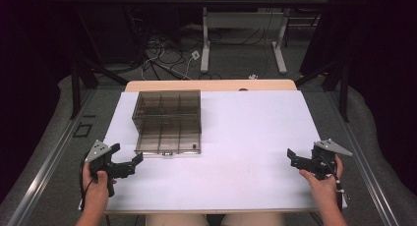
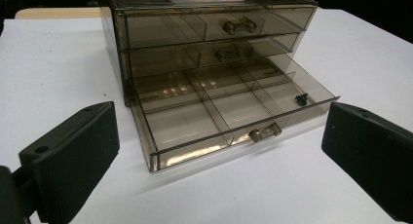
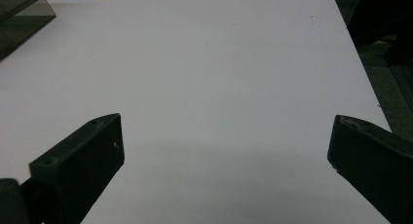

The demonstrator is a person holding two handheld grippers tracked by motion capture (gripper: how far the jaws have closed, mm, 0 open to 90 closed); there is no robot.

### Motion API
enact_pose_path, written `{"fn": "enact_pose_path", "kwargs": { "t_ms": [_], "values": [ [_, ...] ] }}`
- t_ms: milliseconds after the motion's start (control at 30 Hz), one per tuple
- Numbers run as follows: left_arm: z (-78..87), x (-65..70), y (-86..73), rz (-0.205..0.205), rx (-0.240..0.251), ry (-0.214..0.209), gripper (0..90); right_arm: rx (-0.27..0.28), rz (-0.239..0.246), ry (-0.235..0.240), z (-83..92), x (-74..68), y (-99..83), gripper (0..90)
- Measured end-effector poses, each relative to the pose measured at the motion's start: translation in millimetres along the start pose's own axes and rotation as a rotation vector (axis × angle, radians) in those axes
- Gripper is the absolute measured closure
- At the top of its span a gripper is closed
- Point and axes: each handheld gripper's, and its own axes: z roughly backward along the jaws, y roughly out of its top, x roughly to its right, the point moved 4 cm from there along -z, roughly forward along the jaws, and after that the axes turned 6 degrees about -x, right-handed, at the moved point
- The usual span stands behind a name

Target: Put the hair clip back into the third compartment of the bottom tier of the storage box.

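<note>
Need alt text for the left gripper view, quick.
A smoky transparent plastic three-drawer organizer sits on the white table, its bottom drawer pulled open with a small black part in one compartment. The left gripper faces it, jaws wide apart.

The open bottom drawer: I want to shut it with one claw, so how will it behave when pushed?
The bottom drawer looks like thin, stiff smoky plastic, so it probably slides in easily. The whole drawer cabinet seems light and may skid on the smooth white table. The small black part inside may shift.
</note>
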Motion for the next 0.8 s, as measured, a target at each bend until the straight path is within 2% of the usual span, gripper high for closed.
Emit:
{"fn": "enact_pose_path", "kwargs": {
  "t_ms": [267,333,400,467,800],
  "values": [
    [0.6,-0.1,0.0,0.001,0.0,0.001,0.2,0.012,0.0,-0.026,-3.2,6.2,-4.3,0.1],
    [0.7,0.0,0.0,0.001,0.001,0.001,0.2,-0.014,-0.002,-0.032,-3.1,8.0,-6.6,0.1],
    [0.9,0.4,0.2,0.001,0.003,0.001,0.2,0.0,-0.003,-0.024,-4.9,8.5,-6.8,0.1],
    [1.4,0.1,0.3,-0.004,0.003,0.004,0.2,-0.018,-0.008,-0.033,-5.0,10.2,-8.2,0.1],
    [1.0,0.7,0.0,0.001,0.0,0.002,0.2,-0.018,-0.037,-0.028,-8.9,16.2,-10.8,0.7]
  ]
}}
